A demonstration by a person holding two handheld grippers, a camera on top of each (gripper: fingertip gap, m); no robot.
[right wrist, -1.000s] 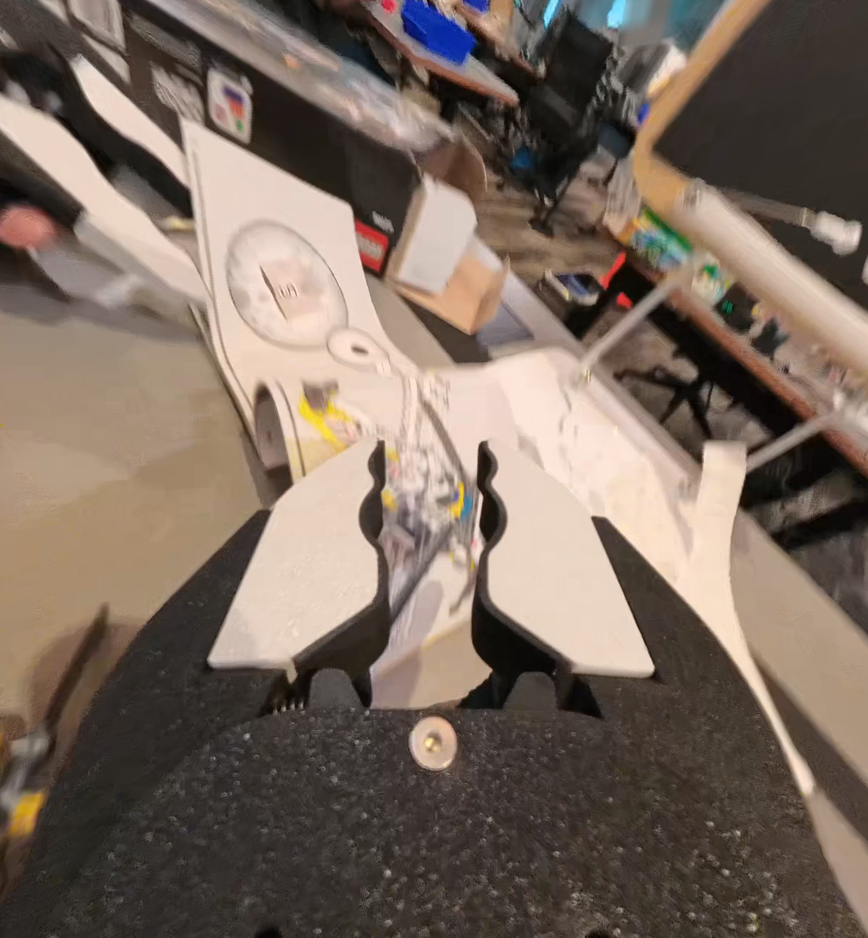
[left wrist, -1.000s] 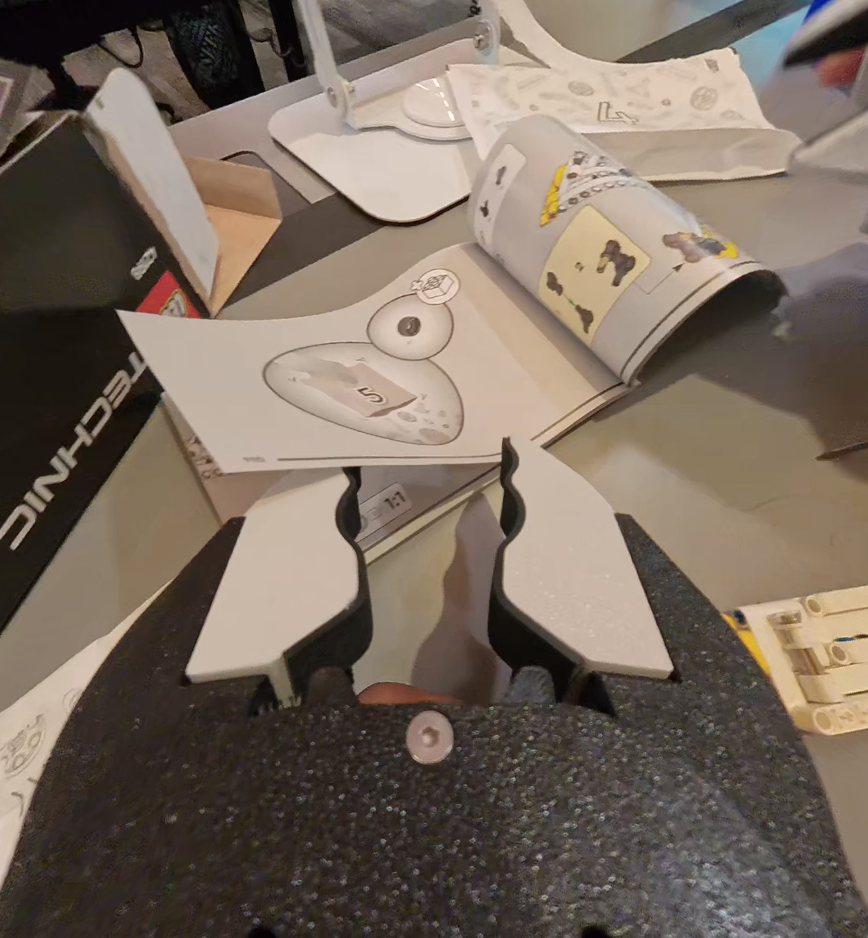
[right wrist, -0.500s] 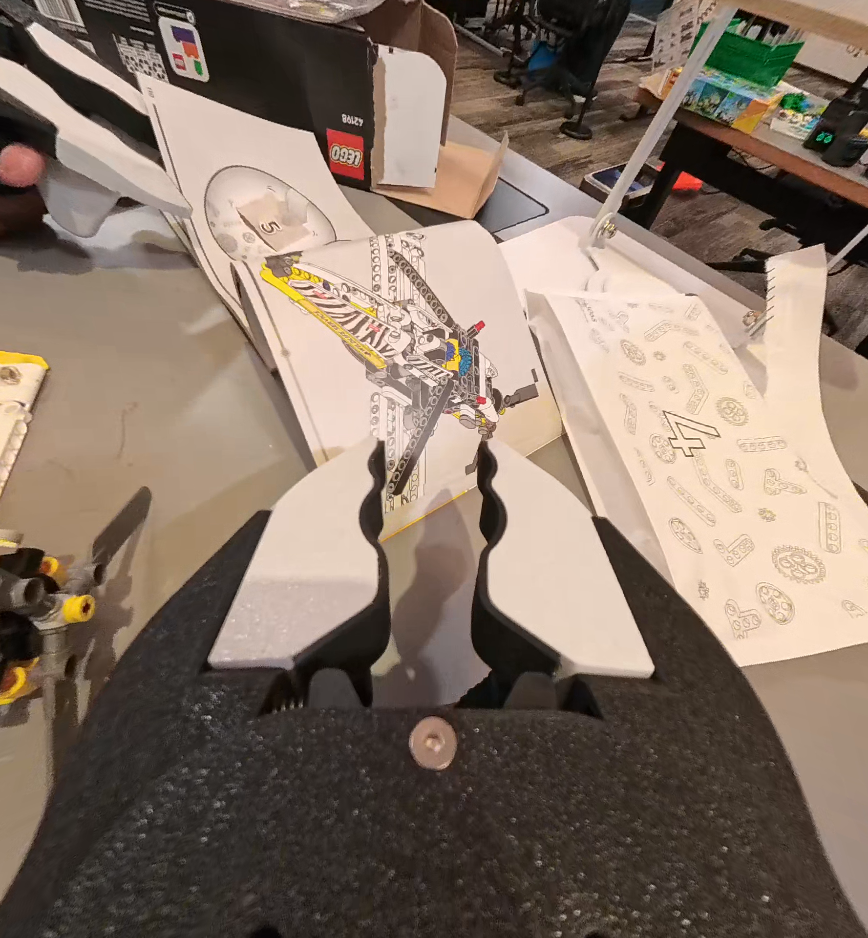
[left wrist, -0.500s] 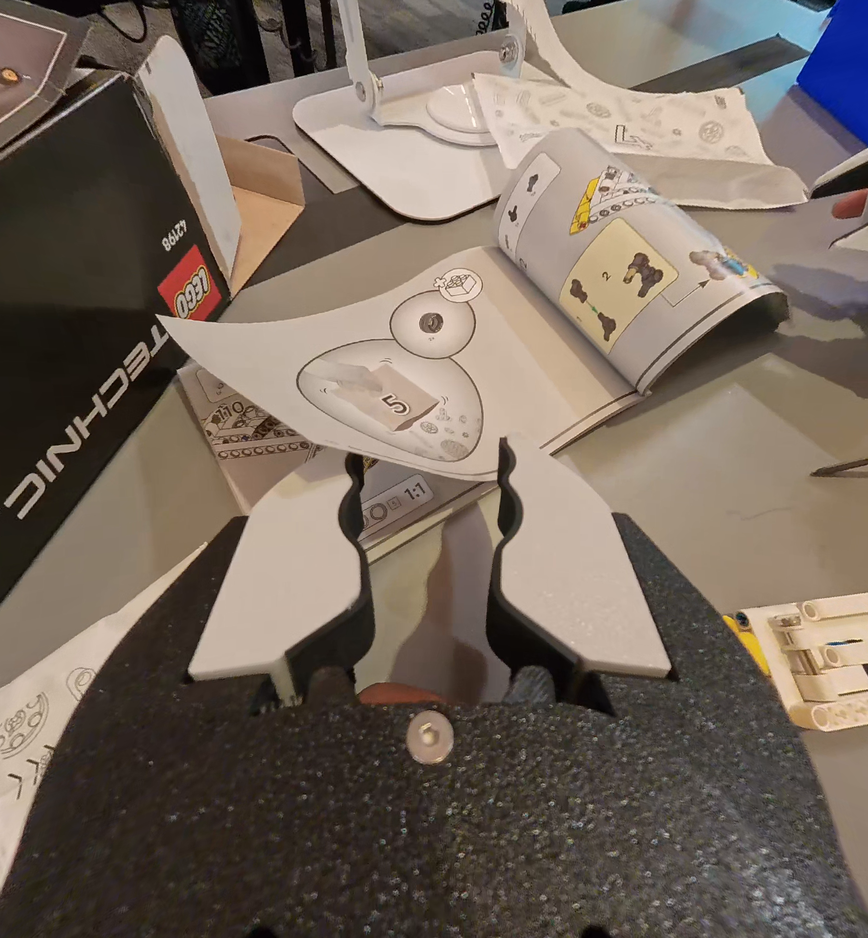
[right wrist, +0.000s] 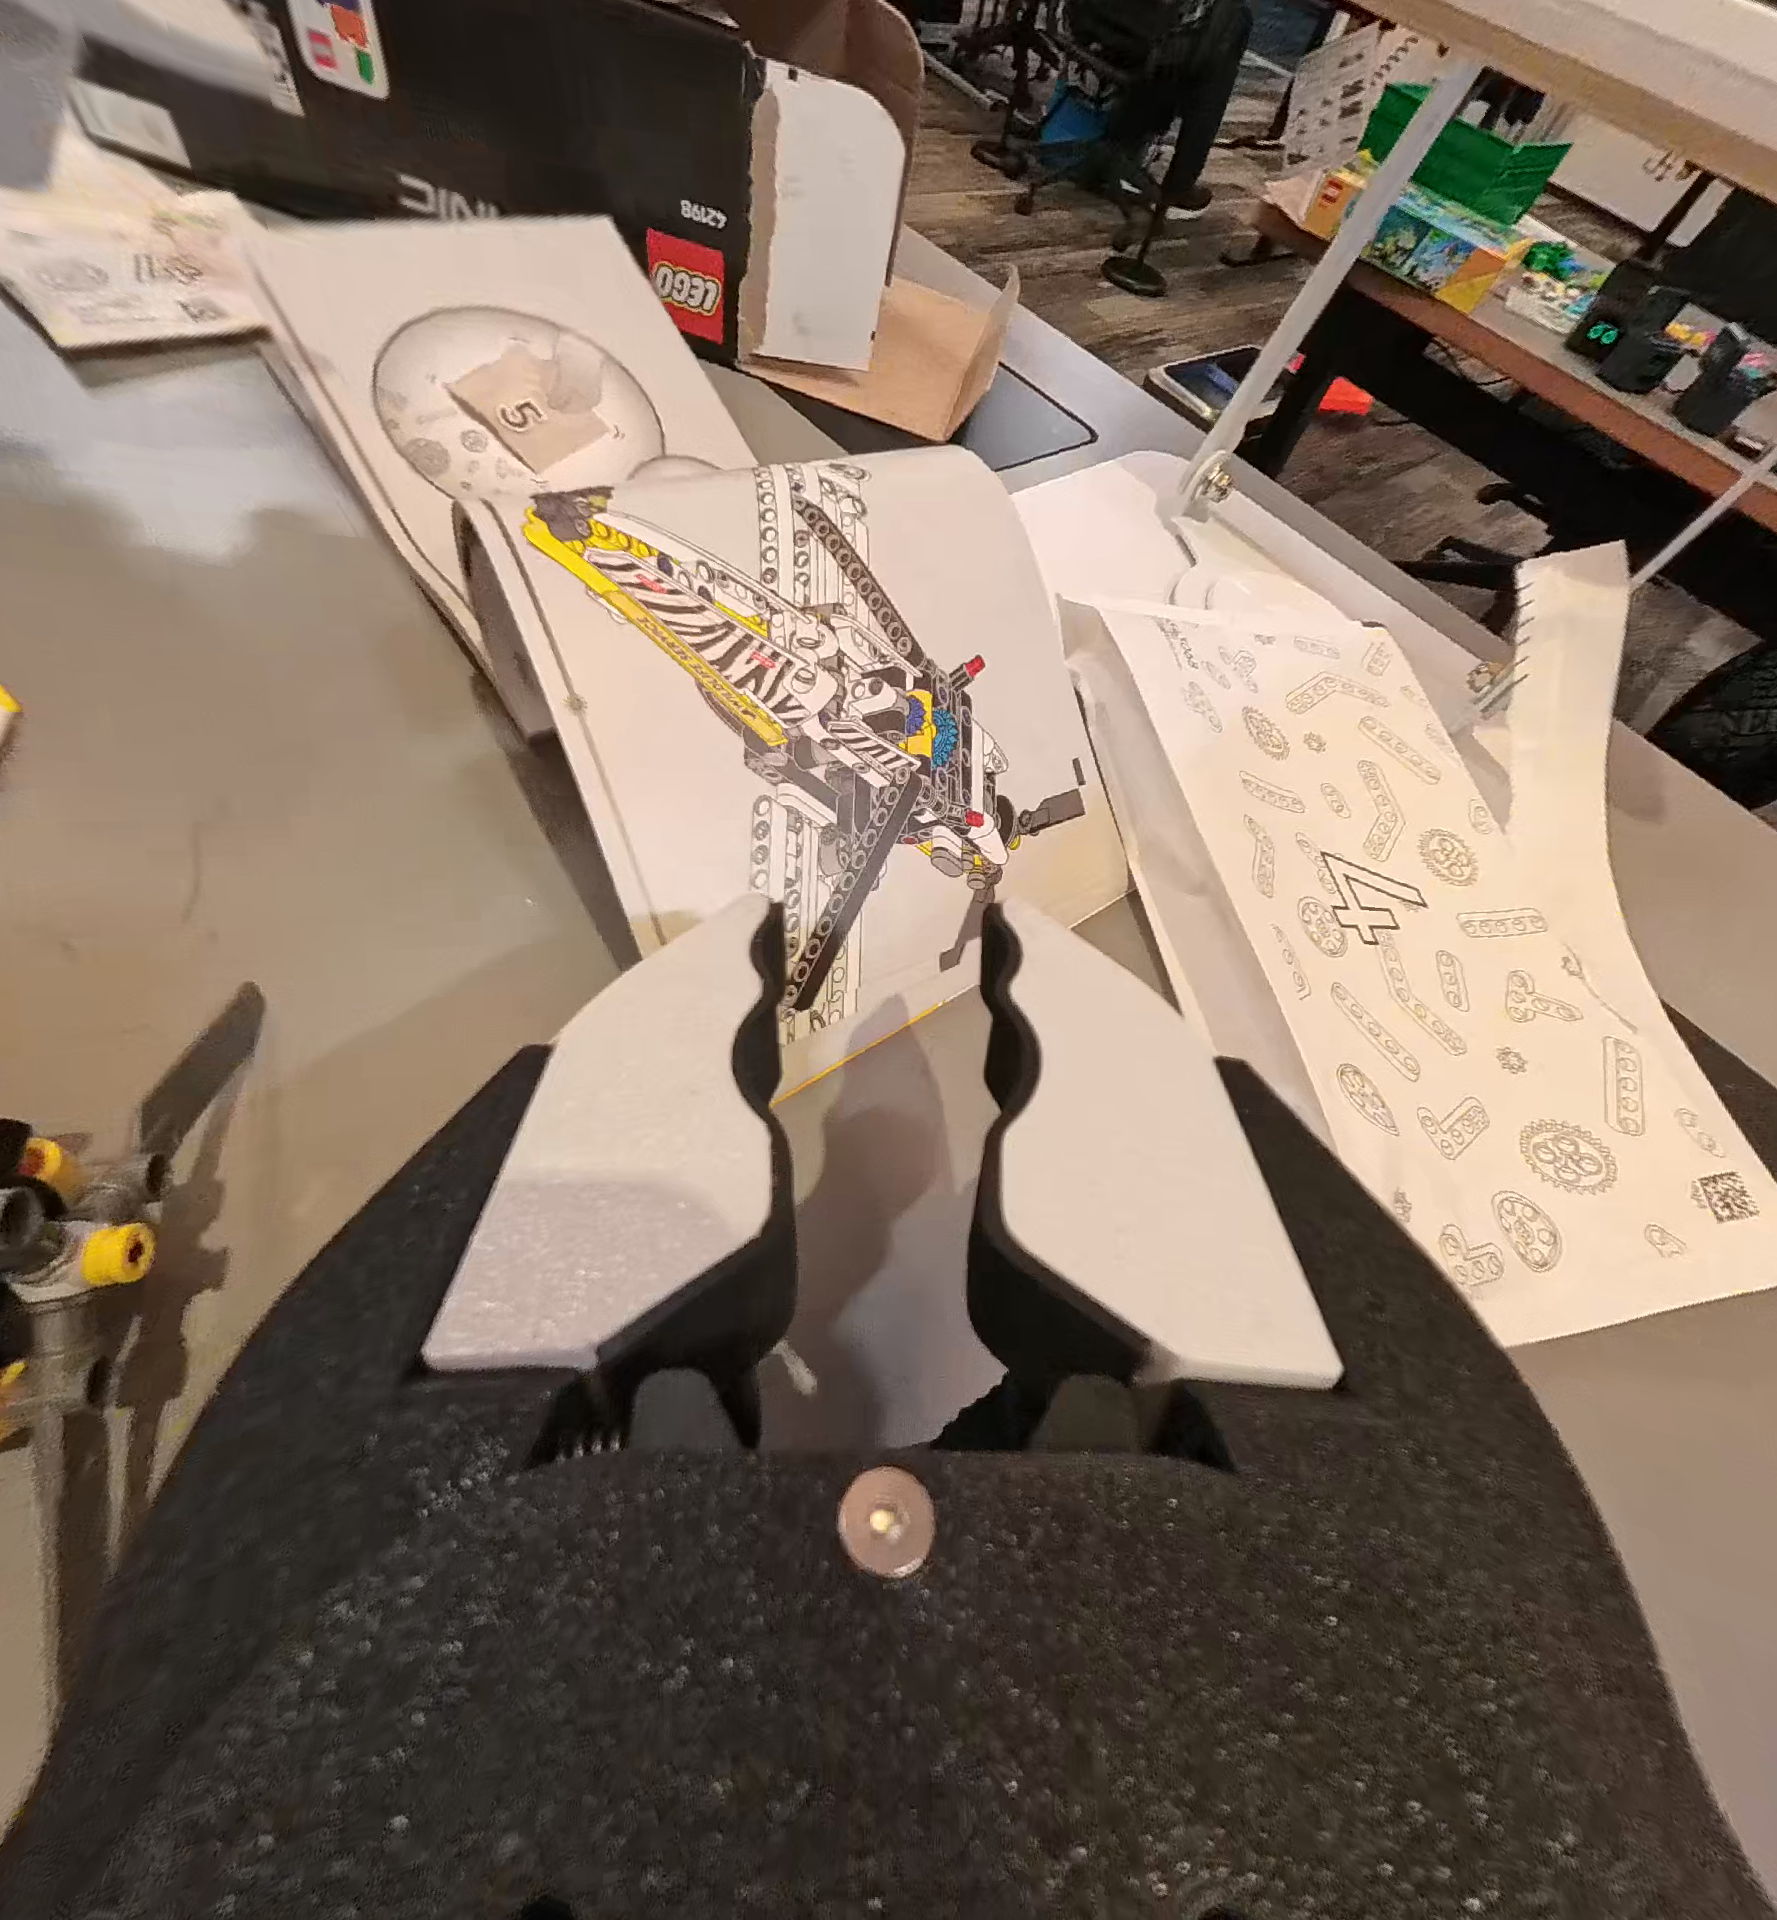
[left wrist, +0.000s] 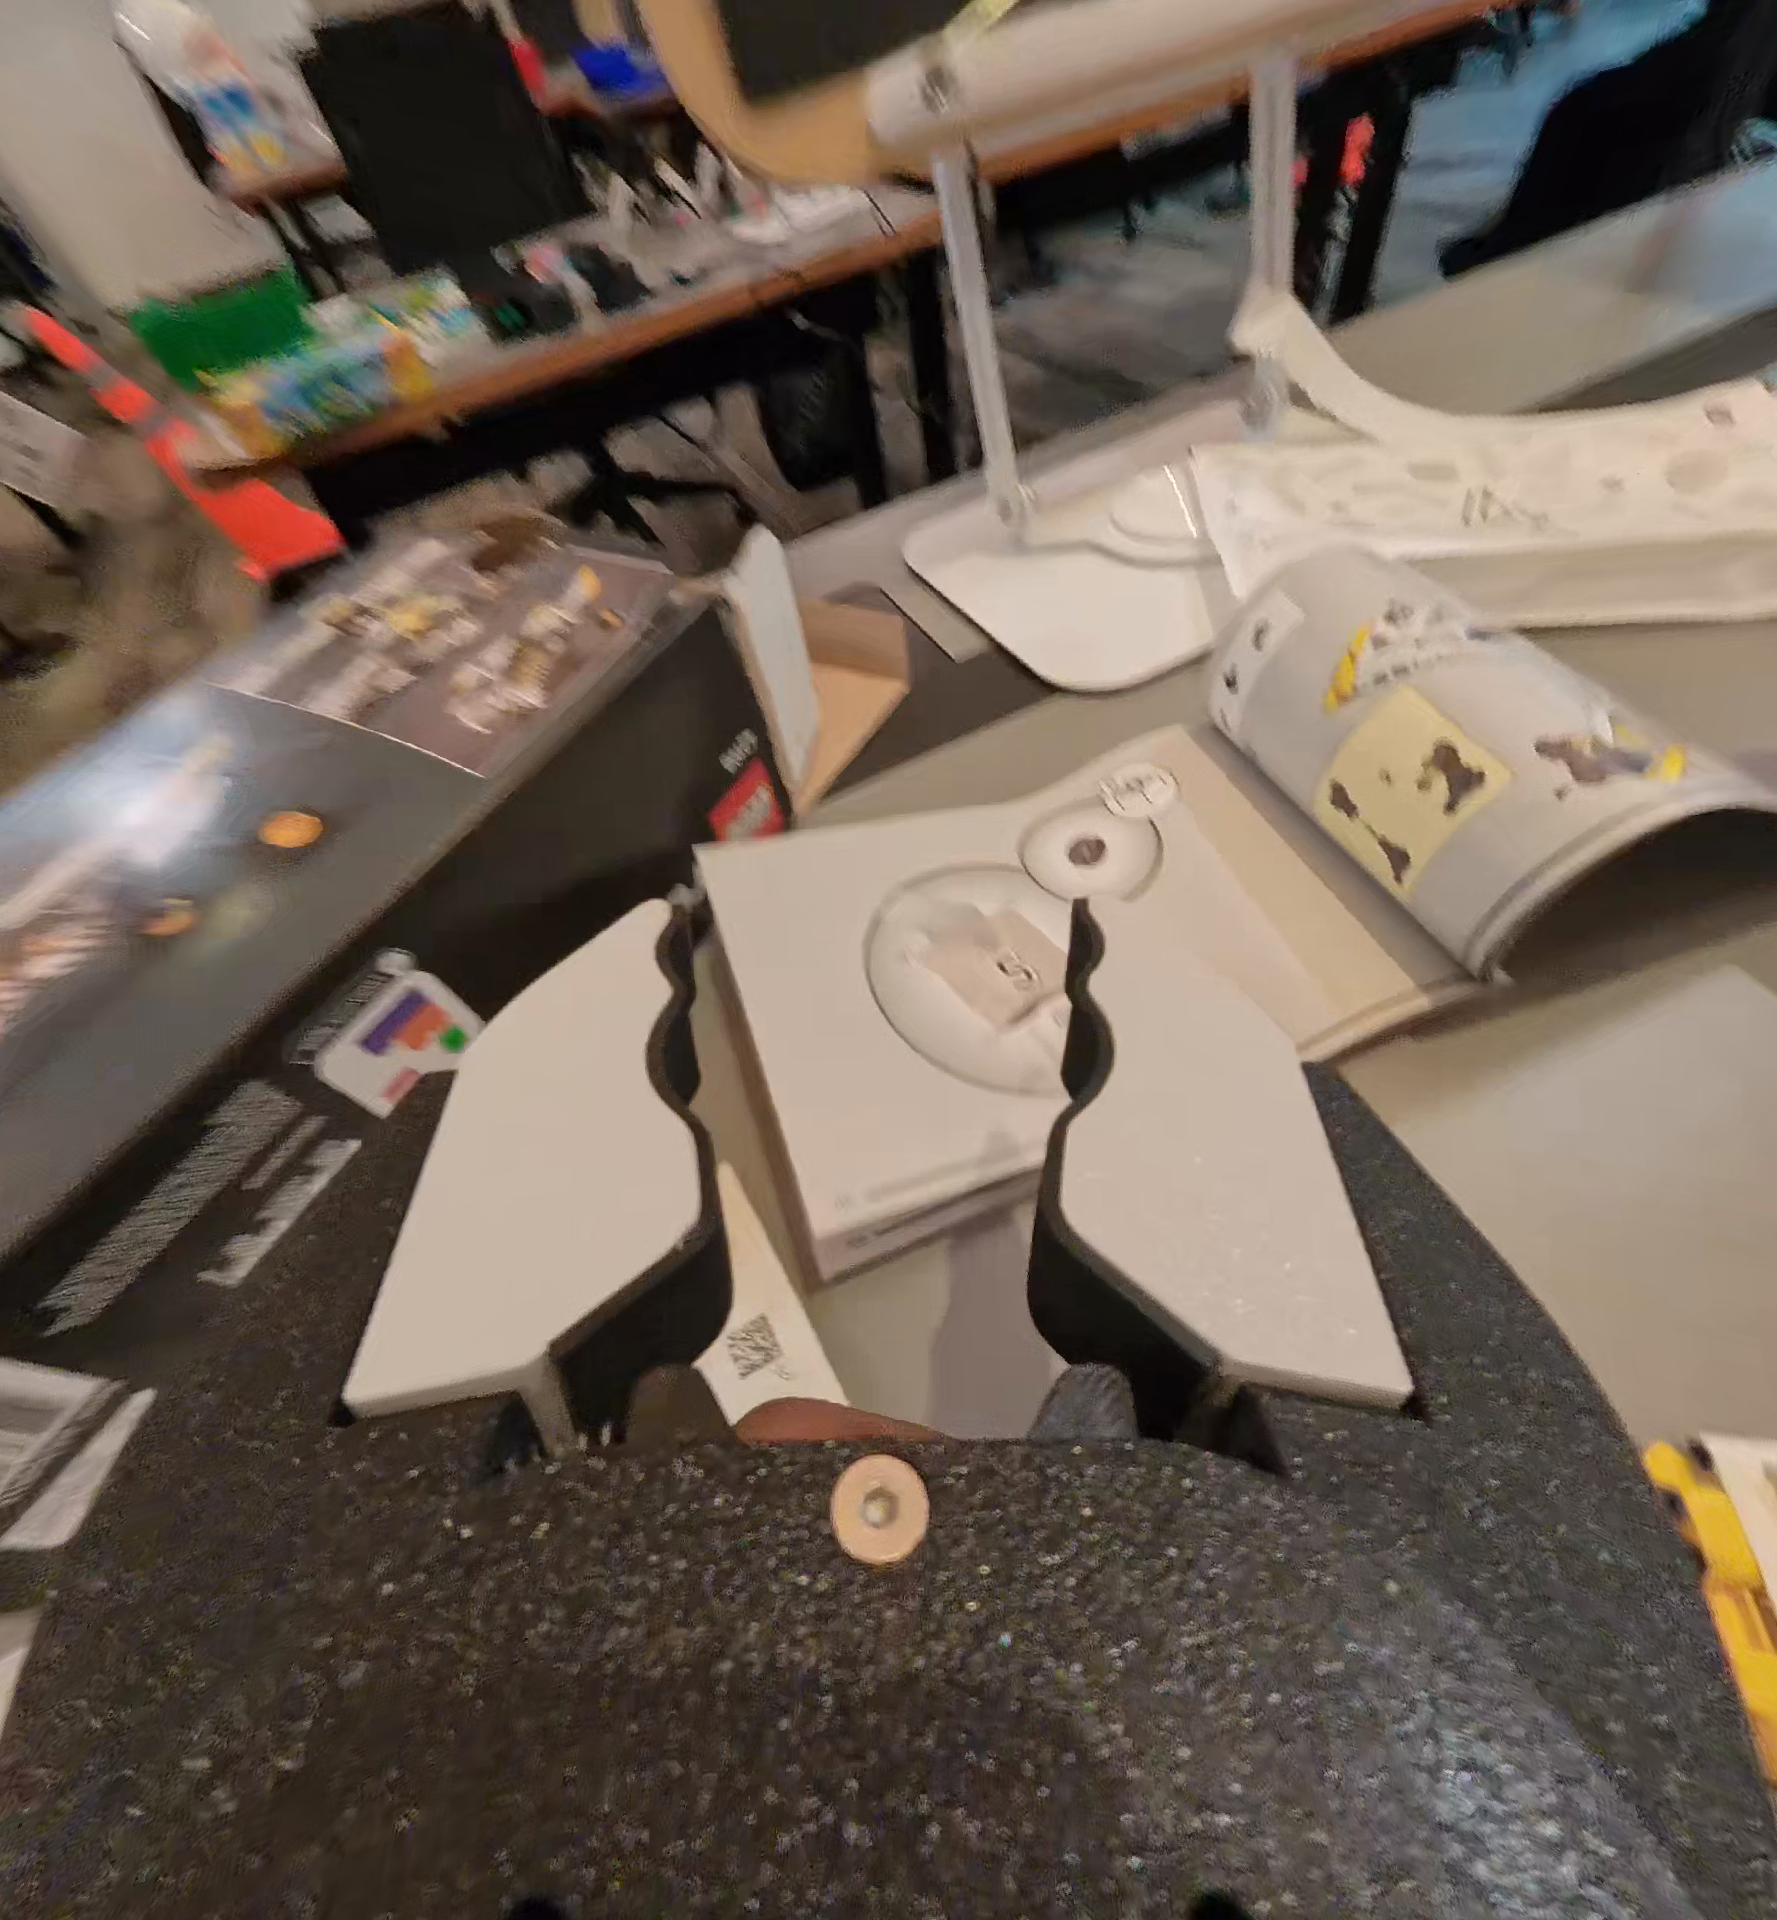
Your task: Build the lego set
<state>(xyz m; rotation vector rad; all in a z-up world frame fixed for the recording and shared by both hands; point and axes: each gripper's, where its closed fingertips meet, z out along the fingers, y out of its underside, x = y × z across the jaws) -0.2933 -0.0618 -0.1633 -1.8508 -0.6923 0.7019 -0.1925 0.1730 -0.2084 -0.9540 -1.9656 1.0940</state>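
My left gripper (left wrist: 879,914) and right gripper (right wrist: 879,914) both hang spread and empty; beyond them the open grey paper instruction booklet (right wrist: 811,727) lies untouched on the grey table (right wrist: 240,790), black cardboard box (left wrist: 240,831) far left

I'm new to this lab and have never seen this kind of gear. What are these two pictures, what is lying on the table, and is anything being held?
No robot arm is here: a person carries a hand-held gripper in each hand, and each has a camera looking forward along its two fingers. One picture comes from the left gripper, the other from the right gripper.

On the grey table lies an open instruction booklet with one page curled over. Behind it is a black box. A printed paper bag and a white lamp base lie to the right, and a partly built toy model to the left.

Both pairs of fingers stand apart and hold nothing; they hover over the booklet.
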